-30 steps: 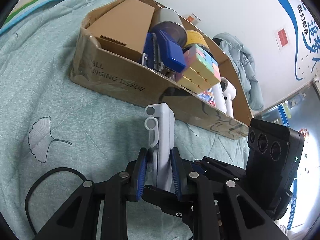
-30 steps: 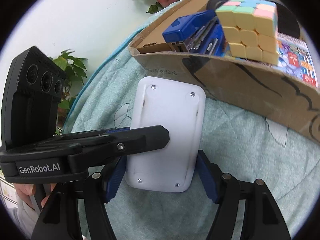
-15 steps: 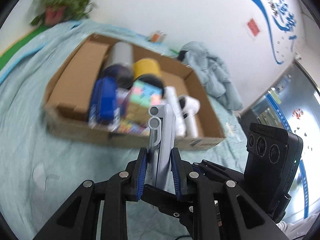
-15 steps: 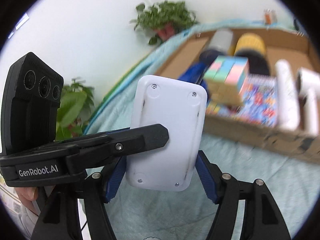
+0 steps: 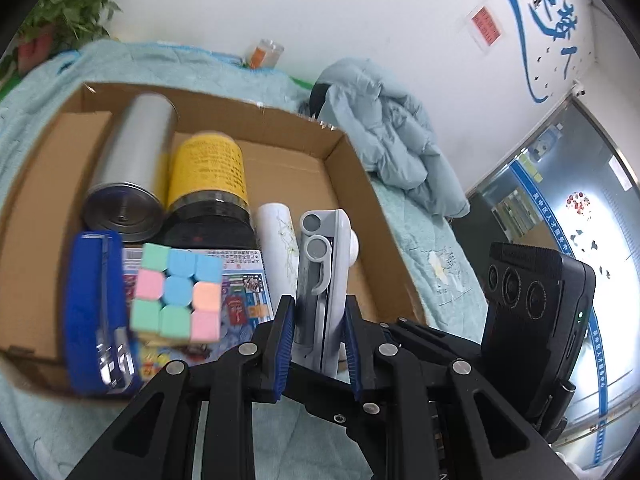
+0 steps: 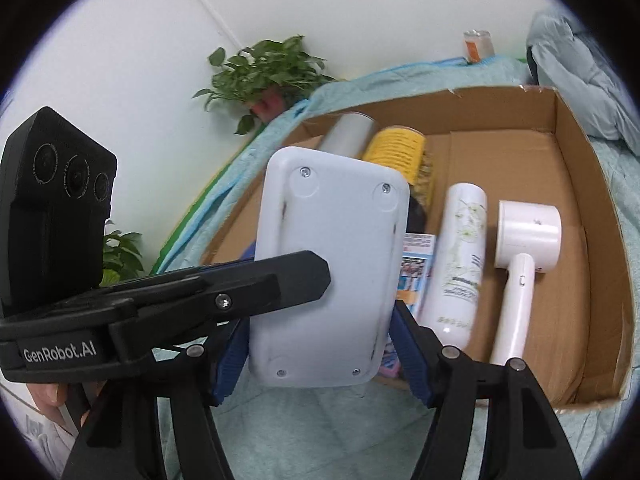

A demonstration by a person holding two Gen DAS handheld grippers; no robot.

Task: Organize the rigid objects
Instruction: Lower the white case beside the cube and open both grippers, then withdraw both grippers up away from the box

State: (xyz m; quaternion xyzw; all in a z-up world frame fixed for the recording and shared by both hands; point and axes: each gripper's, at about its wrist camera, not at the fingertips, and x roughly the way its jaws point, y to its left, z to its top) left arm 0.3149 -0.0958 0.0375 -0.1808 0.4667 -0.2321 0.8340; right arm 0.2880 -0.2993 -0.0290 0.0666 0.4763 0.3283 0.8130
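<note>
A flat white plastic device (image 5: 324, 280) hangs in the air, held by both grippers. My left gripper (image 5: 318, 306) is shut on its thin edge. My right gripper (image 6: 320, 340) has its blue pads pressed against the device's (image 6: 332, 264) two long sides. One black finger (image 6: 280, 284) of the left gripper crosses the device's back in the right wrist view. Just beyond lies the open cardboard box (image 5: 352, 168), holding a silver can (image 5: 132, 160), a yellow can (image 5: 208, 168), a blue stapler (image 5: 92, 312), a pastel cube (image 5: 178, 292), a white bottle (image 6: 460, 264) and a white hair dryer (image 6: 524, 248).
The box (image 6: 580, 160) rests on a teal bedspread (image 5: 440, 256). Its right part shows bare cardboard floor beside the hair dryer. A pale blue jacket (image 5: 392, 140) lies behind the box, a small orange jar (image 5: 264, 54) stands at the wall, and a potted plant (image 6: 268, 72) at the far corner.
Both grippers have risen with the white device, from low in front of the box's near wall to above it. The box's inside now shows from above.
</note>
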